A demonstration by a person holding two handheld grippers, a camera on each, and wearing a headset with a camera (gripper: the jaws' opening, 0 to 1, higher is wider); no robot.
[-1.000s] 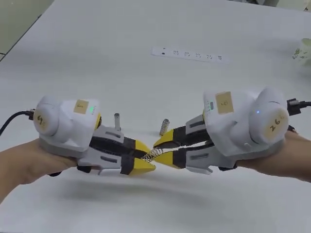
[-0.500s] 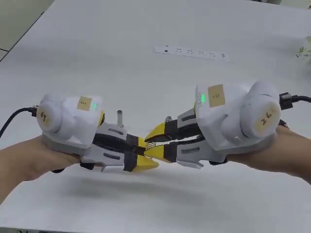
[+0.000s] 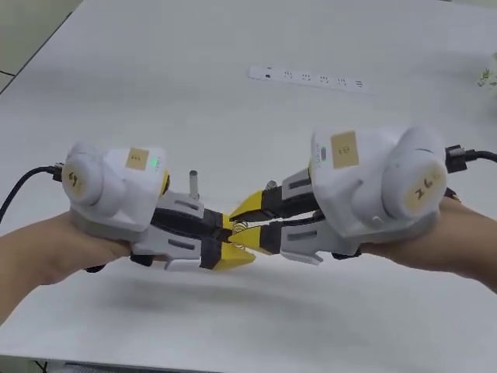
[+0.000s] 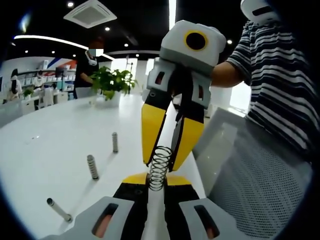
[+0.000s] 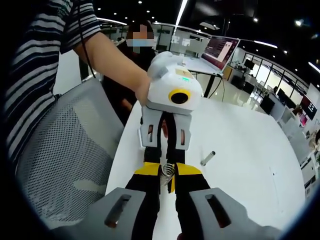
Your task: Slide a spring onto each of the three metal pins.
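Yellow jaw tips meet nose to nose above the counter, towards its near edge, with the spring (image 4: pixel 159 167) in the air between them. The left tool (image 4: pixel 156 180) is closed narrow on one end of the coil. The right tool (image 4: pixel 160 164) has its jaws drawn in around the other end and appears to pinch it too. This reads as a hand-over or re-grip so that one tool ends up holding the spring by a single end. Behind the tools, towards the far edge, stands a sleeved pin (image 4: pixel 92 166) that looks already coiled, while a second pin (image 4: pixel 115 142) and a third pin (image 4: pixel 59 210) look bare, so the task seems about a third done. Next, one tool must let go, and the other must turn the free end down, line its bore over a bare pin and lower it straight. Both tools lie roughly level, the left hand (image 3: pixel 54 252) and right hand (image 3: pixel 458 241) coming in from opposite sides.
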